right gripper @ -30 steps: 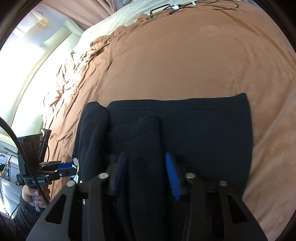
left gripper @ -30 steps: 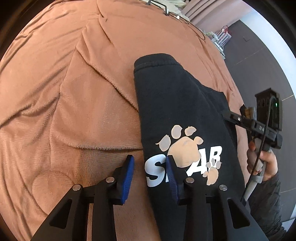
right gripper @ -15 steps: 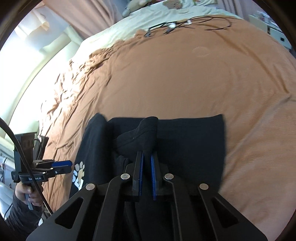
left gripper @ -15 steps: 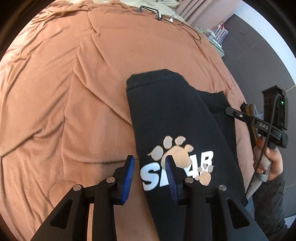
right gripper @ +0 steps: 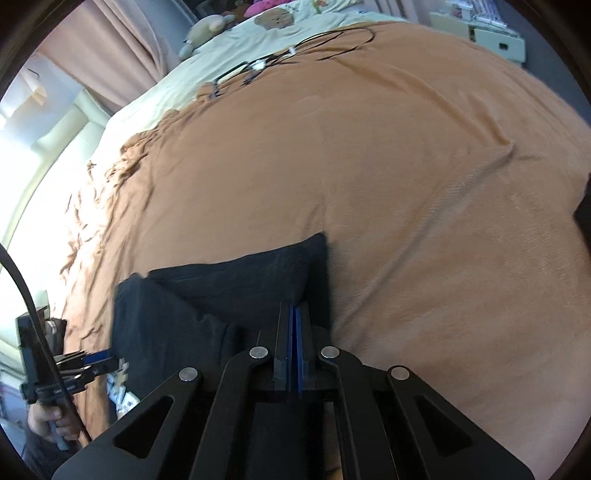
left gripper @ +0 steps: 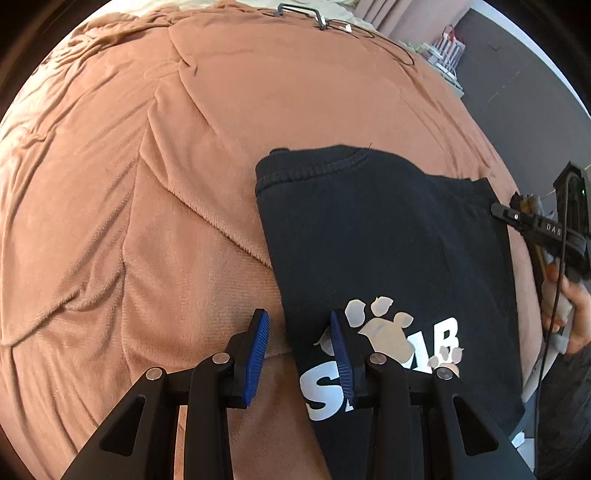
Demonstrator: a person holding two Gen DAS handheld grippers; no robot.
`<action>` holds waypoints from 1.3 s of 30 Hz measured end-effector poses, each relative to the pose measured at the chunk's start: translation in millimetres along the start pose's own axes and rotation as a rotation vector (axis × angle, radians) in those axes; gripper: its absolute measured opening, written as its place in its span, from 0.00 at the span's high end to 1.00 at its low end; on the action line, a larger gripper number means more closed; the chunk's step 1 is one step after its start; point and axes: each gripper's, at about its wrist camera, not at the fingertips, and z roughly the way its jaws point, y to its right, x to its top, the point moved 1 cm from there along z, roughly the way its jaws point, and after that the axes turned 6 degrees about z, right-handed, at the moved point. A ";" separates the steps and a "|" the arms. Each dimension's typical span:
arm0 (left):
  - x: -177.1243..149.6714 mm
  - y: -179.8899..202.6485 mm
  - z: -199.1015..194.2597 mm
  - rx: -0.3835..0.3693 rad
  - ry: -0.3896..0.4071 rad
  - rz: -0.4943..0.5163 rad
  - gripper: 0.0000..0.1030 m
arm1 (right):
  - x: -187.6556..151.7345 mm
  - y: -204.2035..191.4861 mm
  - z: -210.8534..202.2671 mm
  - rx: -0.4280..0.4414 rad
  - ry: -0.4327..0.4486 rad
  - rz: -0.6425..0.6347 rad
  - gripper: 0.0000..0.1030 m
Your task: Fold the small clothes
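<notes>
A small black garment (left gripper: 388,251) with a white and beige paw print lies on the brown blanket (left gripper: 147,184). My left gripper (left gripper: 299,332) is open, its jaws astride the garment's left edge near the print. My right gripper (right gripper: 294,317) is shut on a fold of the black garment (right gripper: 229,288) and holds it lifted over the rest of the cloth. The right gripper also shows at the right edge of the left wrist view (left gripper: 539,229). The left gripper shows at the lower left of the right wrist view (right gripper: 85,363).
Black cables (right gripper: 314,44) and a metal hanger (left gripper: 299,11) lie at the far end of the blanket. A cream sheet with plush toys (right gripper: 236,26) lies beyond. The bed's right edge drops to a dark floor (left gripper: 524,92).
My right gripper has closed on a fold of the garment and pulled it up and toward the left. My left gripper has drawn back slightly and stays open.
</notes>
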 end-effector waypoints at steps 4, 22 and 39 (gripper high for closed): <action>-0.3 -2.9 3.2 0.000 -0.002 -0.001 0.63 | 0.4 1.0 0.3 0.001 0.005 0.011 1.00; 10.4 -27.3 -7.8 -0.080 0.046 -0.110 0.63 | -1.1 4.6 1.2 0.003 -0.055 -0.016 1.00; 25.8 -23.8 -0.6 -0.145 0.072 -0.139 0.34 | -7.6 47.7 -20.6 0.203 -0.067 0.052 0.24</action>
